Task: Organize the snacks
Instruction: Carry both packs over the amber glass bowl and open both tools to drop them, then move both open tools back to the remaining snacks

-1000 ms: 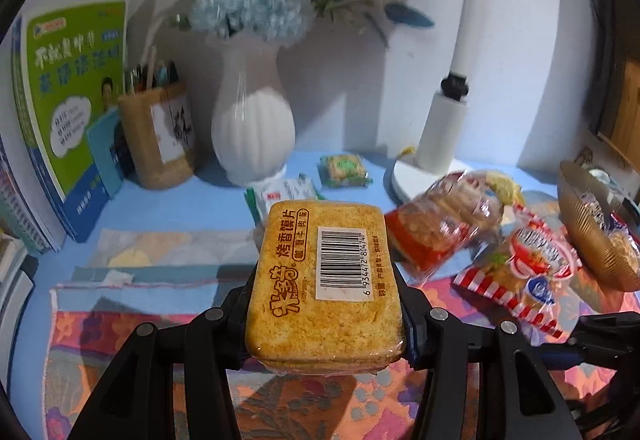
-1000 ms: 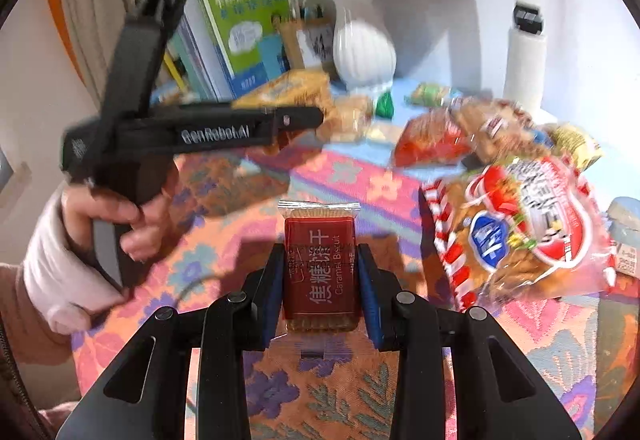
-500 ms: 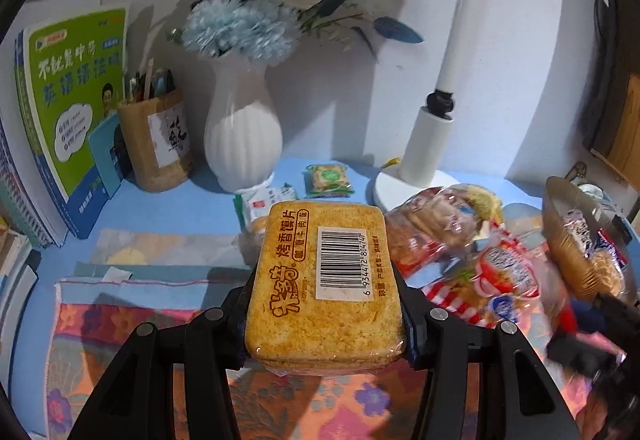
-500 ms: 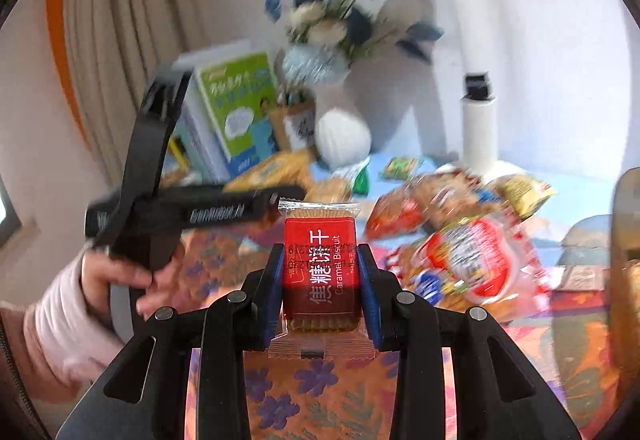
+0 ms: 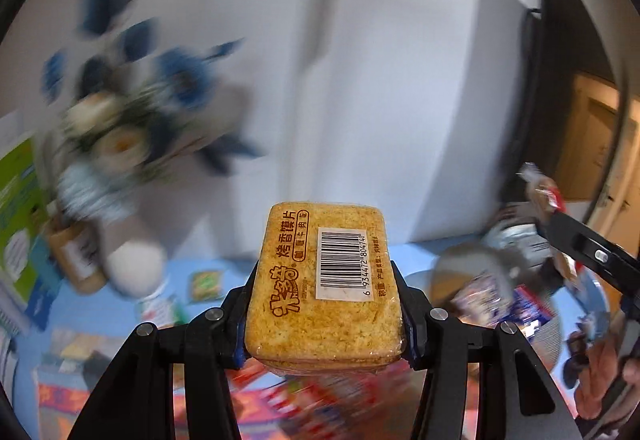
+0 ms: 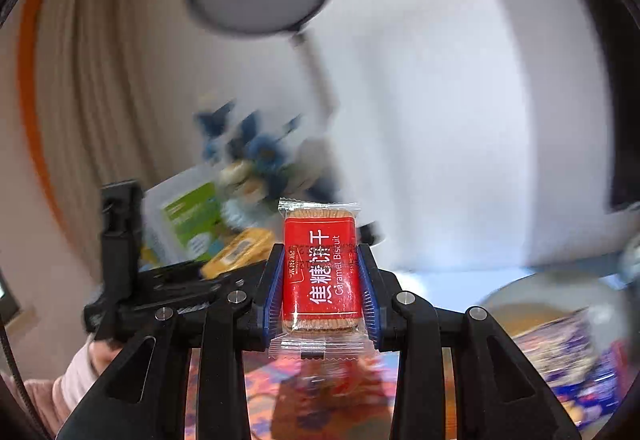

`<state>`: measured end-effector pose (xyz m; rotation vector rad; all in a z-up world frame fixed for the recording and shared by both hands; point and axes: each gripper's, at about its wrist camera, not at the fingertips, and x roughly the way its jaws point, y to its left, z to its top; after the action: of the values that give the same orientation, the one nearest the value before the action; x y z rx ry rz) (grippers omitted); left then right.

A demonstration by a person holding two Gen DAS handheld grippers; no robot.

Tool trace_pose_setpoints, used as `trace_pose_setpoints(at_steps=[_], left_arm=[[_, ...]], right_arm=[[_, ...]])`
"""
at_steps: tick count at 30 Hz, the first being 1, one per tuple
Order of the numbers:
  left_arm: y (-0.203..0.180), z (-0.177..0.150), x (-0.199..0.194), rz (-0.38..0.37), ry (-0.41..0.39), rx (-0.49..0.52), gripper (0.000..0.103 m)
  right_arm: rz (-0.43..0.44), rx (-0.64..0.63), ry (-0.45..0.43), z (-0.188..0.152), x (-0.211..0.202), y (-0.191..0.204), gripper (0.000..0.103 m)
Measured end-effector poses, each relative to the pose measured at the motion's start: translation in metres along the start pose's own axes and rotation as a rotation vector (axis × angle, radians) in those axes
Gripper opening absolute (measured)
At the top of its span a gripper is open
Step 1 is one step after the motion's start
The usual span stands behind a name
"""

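The left gripper (image 5: 325,314) clamps a golden toasted-bun pack (image 5: 324,282) (barcode up), right of the blurred flower vase (image 5: 134,268) — the right gripper (image 6: 320,290) pinches a red caramel biscuit packet (image 6: 320,268), also right of that vase.

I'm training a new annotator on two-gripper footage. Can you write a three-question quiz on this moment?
1. True or false: the left gripper is empty.
2. Which snack is clamped in the right gripper? A) a green sachet B) a red caramel biscuit packet C) a bag of crisps
3. Fill in: in the left wrist view, the white label on the toasted bun-slice pack carries a ____.

Key
1. False: its pads press on the bun-slice pack.
2. B: the red caramel biscuit packet sits upright between the blue pads.
3. Barcode.
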<state>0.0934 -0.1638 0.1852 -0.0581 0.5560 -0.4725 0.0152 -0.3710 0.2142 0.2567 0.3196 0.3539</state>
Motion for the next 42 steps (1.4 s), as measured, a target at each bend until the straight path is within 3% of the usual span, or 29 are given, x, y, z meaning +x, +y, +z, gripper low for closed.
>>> trace_pose_setpoints(at_steps=[5, 9, 12, 13, 14, 16, 17, 20, 25, 34, 42], left_arm=[[-0.059, 0.013, 0.04, -0.099, 0.03, 0.063, 0.053], [-0.101, 0.005, 0.081, -0.171, 0.101, 0.122, 0.053], [-0.127, -0.006, 0.108, -0.216, 0.174, 0.157, 0.053], [-0.134, -0.01, 0.115, -0.203, 0.199, 0.171, 0.064], [-0.138, -0.012, 0.123, -0.179, 0.223, 0.186, 0.087], [-0.14, -0.017, 0.128, -0.118, 0.234, 0.201, 0.1], [-0.138, -0.017, 0.127, -0.118, 0.224, 0.2, 0.1], [-0.123, -0.015, 0.121, -0.124, 0.22, 0.188, 0.1], [-0.093, -0.007, 0.101, -0.056, 0.182, 0.188, 0.1], [0.012, 0.011, 0.052, 0.1, 0.123, 0.064, 0.1], [0.121, 0.004, 0.017, 0.265, 0.121, -0.02, 0.103]], right_arm=[[-0.115, 0.136, 0.054, 0.014, -0.017, -0.063, 0.033], [-0.317, 0.211, 0.097, 0.001, -0.032, -0.114, 0.033], [-0.405, 0.288, 0.137, -0.012, -0.038, -0.144, 0.036], [-0.43, 0.32, 0.158, -0.019, -0.04, -0.157, 0.04], [-0.448, 0.339, 0.181, -0.023, -0.039, -0.163, 0.045], [-0.486, 0.403, 0.23, -0.034, -0.034, -0.181, 0.095], [-0.508, 0.448, 0.248, -0.039, -0.035, -0.189, 0.099], [-0.472, 0.538, 0.233, -0.049, -0.039, -0.198, 0.099], [-0.431, 0.516, 0.189, -0.037, -0.03, -0.172, 0.099], [-0.249, 0.343, 0.101, 0.0, 0.003, -0.065, 0.1], [-0.132, 0.241, 0.142, -0.018, 0.051, 0.012, 0.103]])
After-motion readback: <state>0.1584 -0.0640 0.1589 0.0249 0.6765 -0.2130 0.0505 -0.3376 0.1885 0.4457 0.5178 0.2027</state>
